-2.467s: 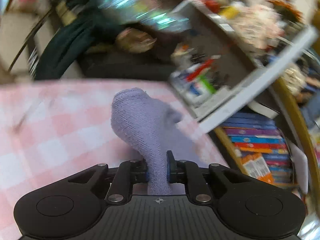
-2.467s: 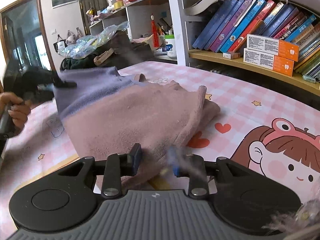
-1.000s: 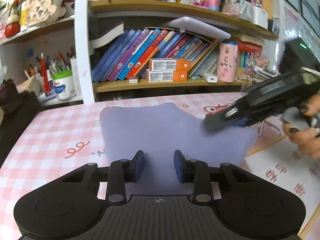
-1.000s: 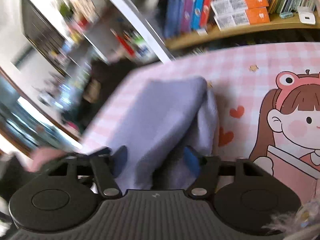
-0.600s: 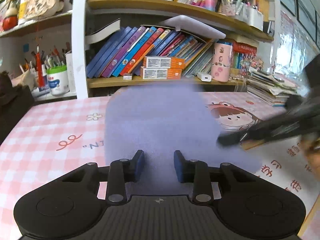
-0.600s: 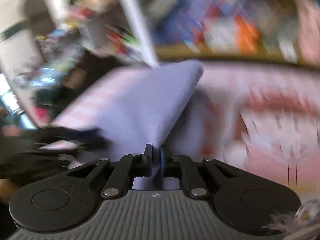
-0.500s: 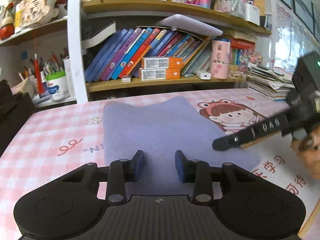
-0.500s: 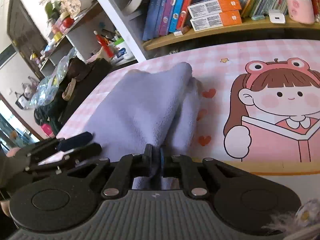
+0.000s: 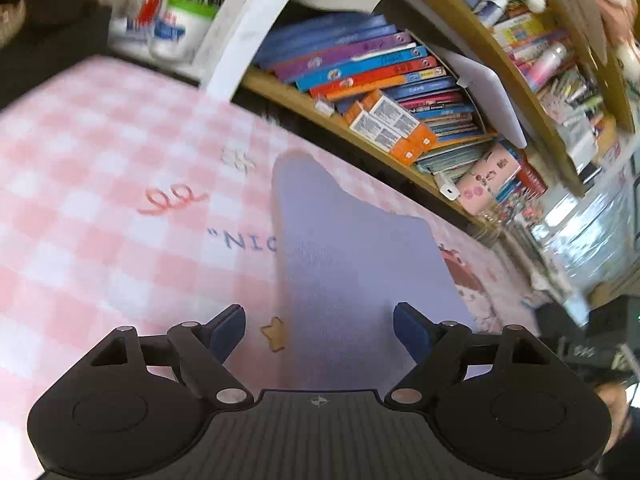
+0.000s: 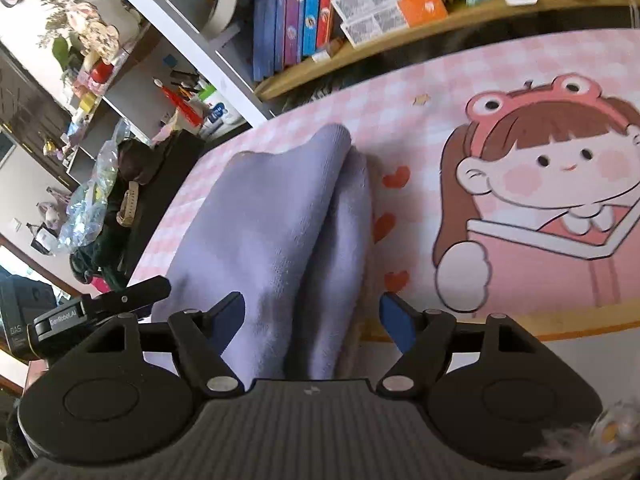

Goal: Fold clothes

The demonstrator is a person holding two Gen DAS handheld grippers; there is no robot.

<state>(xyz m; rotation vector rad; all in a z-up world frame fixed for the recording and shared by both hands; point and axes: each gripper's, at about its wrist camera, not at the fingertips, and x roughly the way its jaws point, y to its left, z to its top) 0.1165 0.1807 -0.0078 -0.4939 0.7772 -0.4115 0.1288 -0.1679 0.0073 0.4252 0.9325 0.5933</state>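
I judge the fold mostly done: the lilac garment [image 10: 288, 216] lies doubled on the bench [image 9: 100, 184], my left claw [image 9: 320, 330] and right claw [image 10: 312, 320] both spread wide, gripping nothing.

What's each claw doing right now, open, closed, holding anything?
Left claw: open, holding nothing, above the purple garment.
Right claw: open, holding nothing, garment between its fingers.
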